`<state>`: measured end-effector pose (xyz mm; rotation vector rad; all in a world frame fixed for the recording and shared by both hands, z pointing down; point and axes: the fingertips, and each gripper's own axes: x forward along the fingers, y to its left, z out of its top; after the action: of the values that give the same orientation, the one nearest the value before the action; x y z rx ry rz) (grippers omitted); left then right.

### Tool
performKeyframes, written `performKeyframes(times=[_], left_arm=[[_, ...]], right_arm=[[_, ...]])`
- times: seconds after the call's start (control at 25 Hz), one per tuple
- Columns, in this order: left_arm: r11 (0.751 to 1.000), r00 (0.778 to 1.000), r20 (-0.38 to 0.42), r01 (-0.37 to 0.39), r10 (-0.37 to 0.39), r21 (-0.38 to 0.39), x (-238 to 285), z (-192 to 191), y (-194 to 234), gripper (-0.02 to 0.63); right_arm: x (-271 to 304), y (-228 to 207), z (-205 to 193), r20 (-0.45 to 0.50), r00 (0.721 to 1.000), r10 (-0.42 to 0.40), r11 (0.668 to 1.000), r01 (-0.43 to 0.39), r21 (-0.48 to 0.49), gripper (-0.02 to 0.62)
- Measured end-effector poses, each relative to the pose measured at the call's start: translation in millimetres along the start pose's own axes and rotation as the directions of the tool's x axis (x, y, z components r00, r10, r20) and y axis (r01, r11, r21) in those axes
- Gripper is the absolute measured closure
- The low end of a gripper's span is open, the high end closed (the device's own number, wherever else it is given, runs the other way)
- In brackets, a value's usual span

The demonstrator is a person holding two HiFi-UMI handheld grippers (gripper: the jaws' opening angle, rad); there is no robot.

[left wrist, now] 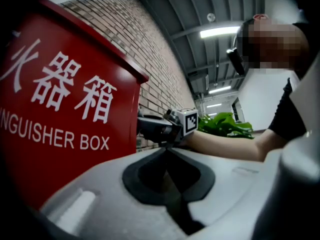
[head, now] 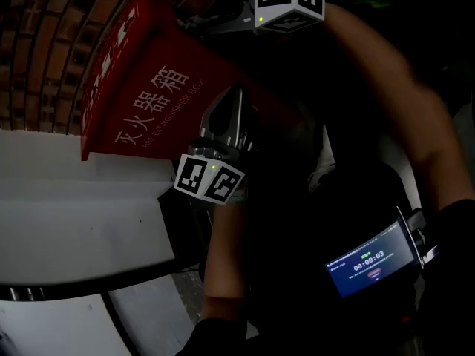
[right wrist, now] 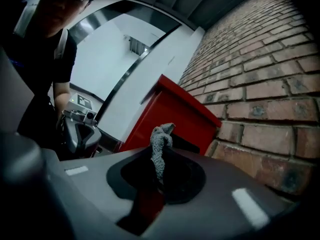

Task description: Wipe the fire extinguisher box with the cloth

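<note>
Right gripper view: the right gripper (right wrist: 161, 135) clamps a nubbly grey cloth (right wrist: 160, 156) before the glossy red box (right wrist: 172, 111) and rough brick wall (right wrist: 270, 84). The left gripper (left wrist: 168, 150) has its tapered jaws pressed together, empty.

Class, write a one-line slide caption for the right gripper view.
Right gripper holds a grey cloth near the red fire extinguisher box and brick wall.

Fire extinguisher box (head: 148, 102) against brick wall (head: 52, 21); footing hidden.

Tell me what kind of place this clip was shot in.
Probably a covered entrance or corridor of a commercial or industrial building: a red fire extinguisher box stands beside a brick wall, with strip lights overhead and green plants beyond.
</note>
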<state>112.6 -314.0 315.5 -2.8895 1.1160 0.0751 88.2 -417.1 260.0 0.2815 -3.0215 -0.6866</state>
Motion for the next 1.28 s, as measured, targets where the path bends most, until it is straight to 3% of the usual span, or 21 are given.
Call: performKeyframes(times=[0.68,0.88,1.0,1.12,1.28], left_arm=[[0.997,0.991,-0.113,-0.076,0.072,-0.032,17,-111,4,0.606],[0.989,0.983,-0.126,-0.140,0.133,-0.043,20,-150,10,0.606],[0.978,0.970,-0.153,-0.200,0.190,-0.057,19,-171,13,0.606],[0.952,0.945,-0.185,-0.292,0.271,-0.094,18,-190,23,0.606],[0.923,0.912,-0.209,-0.376,0.353,-0.081,18,-205,30,0.607]], right_arm=[[11,76,-145,-0.162,0.982,0.102,0.984,-0.076,0.160,0.546],[12,91,-181,-0.186,0.975,0.121,0.976,-0.083,0.204,0.546],[12,102,-194,-0.209,0.970,0.127,0.974,-0.082,0.212,0.546],[13,111,-208,-0.239,0.964,0.119,0.977,-0.071,0.201,0.546],[14,122,-227,-0.311,0.948,0.072,0.990,-0.030,0.138,0.546]])
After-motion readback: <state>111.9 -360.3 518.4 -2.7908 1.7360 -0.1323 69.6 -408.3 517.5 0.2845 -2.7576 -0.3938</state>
